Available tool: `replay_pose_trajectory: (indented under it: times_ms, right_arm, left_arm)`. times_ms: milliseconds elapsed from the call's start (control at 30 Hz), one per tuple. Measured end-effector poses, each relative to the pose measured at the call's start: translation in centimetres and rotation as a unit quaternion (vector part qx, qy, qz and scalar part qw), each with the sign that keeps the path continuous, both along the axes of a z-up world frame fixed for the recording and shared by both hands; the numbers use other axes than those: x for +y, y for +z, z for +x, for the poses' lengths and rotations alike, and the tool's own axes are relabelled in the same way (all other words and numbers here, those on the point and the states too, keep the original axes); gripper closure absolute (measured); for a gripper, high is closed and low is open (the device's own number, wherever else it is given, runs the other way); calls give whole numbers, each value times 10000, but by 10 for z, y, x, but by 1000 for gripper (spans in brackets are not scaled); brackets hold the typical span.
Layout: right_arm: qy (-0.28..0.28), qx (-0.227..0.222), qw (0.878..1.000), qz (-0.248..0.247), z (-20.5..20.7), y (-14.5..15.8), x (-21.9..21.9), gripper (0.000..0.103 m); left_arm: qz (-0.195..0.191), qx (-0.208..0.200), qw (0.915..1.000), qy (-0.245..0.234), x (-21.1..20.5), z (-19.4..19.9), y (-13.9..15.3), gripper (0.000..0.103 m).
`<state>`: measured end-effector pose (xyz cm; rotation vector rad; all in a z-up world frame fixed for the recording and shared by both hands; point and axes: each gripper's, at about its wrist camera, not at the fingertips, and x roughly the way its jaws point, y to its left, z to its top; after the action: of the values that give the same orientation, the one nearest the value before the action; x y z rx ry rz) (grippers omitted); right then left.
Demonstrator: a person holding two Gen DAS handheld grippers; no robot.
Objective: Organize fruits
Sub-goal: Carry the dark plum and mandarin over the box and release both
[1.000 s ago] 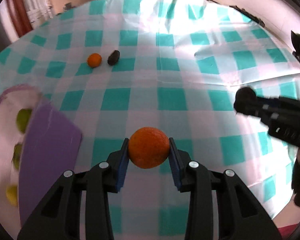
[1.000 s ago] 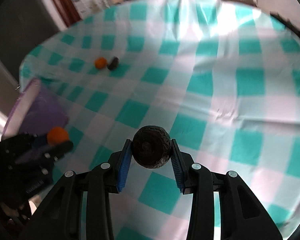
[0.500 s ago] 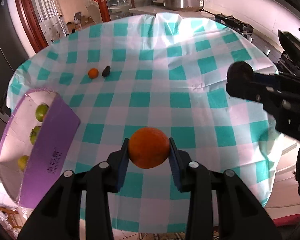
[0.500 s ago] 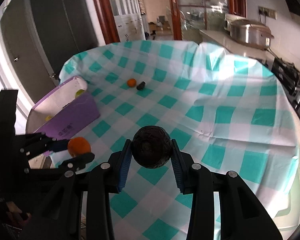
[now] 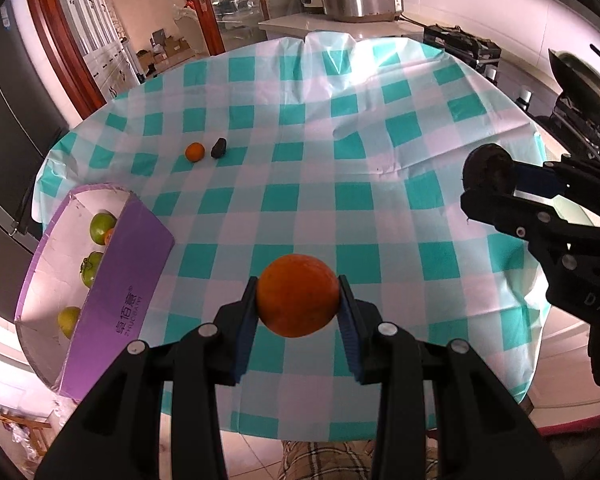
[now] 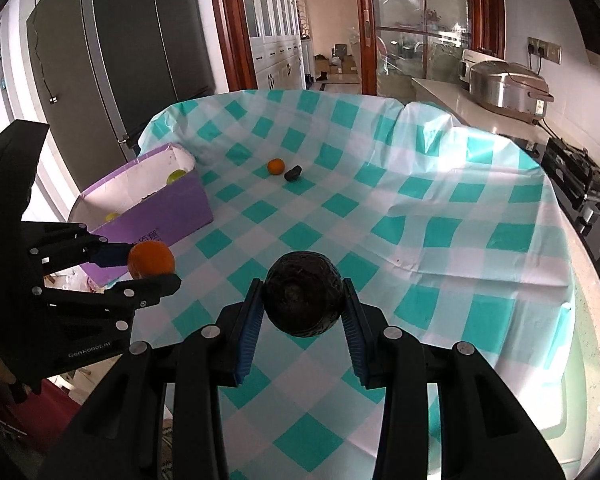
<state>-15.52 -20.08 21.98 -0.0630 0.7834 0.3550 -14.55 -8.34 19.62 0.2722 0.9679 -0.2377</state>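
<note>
My left gripper [image 5: 298,304] is shut on an orange [image 5: 297,295] and holds it high above the near side of the checked table [image 5: 340,200]. My right gripper [image 6: 303,306] is shut on a dark round fruit [image 6: 304,293], also held high over the table. The left gripper with its orange [image 6: 151,259] shows in the right wrist view; the right gripper with the dark fruit [image 5: 488,171] shows in the left wrist view. A purple box [image 5: 128,280] at the table's left edge holds green fruits [image 5: 102,227]. A small orange [image 5: 194,152] and a small dark fruit [image 5: 219,148] lie side by side on the far left of the table.
The round table carries a teal-and-white checked cloth [image 6: 420,208]. A counter with a steel cooker [image 6: 504,88] stands behind it, a stove [image 5: 580,116] to the right, a dark fridge [image 6: 120,60] to the left. The tiled floor [image 5: 260,456] shows below the near edge.
Both grippers have risen and pulled back from the table with their fruits still held, so the whole table and the room have come into view.
</note>
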Motion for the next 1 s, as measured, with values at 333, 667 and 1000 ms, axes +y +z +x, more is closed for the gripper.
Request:
replay_pose_trajectory:
  times_ms: [333, 667, 1000]
  right_arm:
    - [103, 228, 9997, 69, 13, -18, 5, 65]
    - [522, 485, 9971, -267, 63, -35, 62, 65]
    - [1600, 561, 9845, -454, 136, -27, 195, 65]
  left_arm:
    - [49, 122, 9999, 54, 8, 6, -10, 65]
    - [-307, 58, 9989, 352, 53, 43, -16, 65]
    - [-820, -440, 9848, 1467, 199, 112, 17, 65]
